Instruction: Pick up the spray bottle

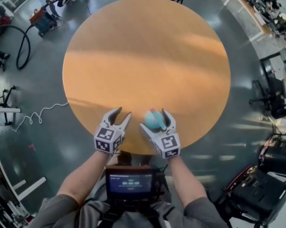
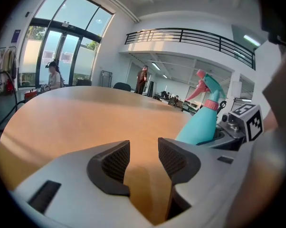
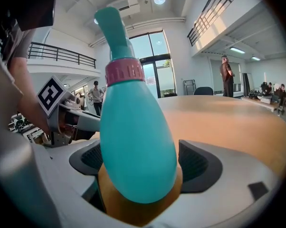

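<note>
Round wooden bench [image 1: 147, 56], teal spray bottle [image 3: 133, 127] near its 6 o'clock edge, between the wide-open, unpressing jaws of the right hand-held gripper [image 1: 155, 119], left hand-held gripper [image 1: 123, 112] at the bottle's 9 o'clock, jaws slightly apart, empty

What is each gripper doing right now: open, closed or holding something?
Left gripper: open, nothing between its jaws.
Right gripper: open, jaws either side of the bottle, not clamped on it.
</note>
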A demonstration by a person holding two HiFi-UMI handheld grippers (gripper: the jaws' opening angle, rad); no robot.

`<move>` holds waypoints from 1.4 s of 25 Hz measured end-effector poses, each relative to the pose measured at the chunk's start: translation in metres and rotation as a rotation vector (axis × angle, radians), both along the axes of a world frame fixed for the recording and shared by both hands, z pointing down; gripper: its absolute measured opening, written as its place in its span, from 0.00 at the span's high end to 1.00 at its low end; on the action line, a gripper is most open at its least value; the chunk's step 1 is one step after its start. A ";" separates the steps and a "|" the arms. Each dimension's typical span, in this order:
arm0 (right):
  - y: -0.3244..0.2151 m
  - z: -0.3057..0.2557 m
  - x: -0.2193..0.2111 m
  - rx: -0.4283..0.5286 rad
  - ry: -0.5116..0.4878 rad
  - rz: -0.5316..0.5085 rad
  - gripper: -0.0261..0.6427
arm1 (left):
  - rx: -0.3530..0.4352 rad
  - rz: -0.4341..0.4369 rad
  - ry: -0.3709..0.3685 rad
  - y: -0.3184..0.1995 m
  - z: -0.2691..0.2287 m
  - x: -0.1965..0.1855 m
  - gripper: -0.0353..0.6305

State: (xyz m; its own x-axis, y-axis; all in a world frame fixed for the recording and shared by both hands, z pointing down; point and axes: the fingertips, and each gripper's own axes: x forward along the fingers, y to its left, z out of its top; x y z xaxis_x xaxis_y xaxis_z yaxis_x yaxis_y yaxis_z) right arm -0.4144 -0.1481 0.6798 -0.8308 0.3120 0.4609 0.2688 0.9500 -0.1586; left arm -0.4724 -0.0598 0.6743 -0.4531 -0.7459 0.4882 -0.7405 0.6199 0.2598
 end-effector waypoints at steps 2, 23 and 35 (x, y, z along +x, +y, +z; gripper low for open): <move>0.000 0.000 -0.002 0.001 0.005 0.002 0.25 | 0.000 0.008 0.009 -0.002 0.002 0.001 0.67; 0.000 -0.016 -0.009 0.021 -0.034 0.003 0.30 | 0.077 0.157 -0.011 -0.024 -0.027 0.009 0.68; -0.017 -0.115 -0.022 0.048 -0.132 -0.038 0.30 | 0.180 0.141 -0.148 -0.023 -0.113 -0.002 0.68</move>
State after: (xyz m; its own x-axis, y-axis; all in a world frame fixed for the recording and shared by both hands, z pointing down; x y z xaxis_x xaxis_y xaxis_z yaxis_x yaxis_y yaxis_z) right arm -0.4359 -0.1647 0.5644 -0.8731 0.3247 0.3636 0.3205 0.9444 -0.0739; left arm -0.4740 -0.0829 0.5614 -0.3948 -0.8756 0.2783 -0.8544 0.4612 0.2392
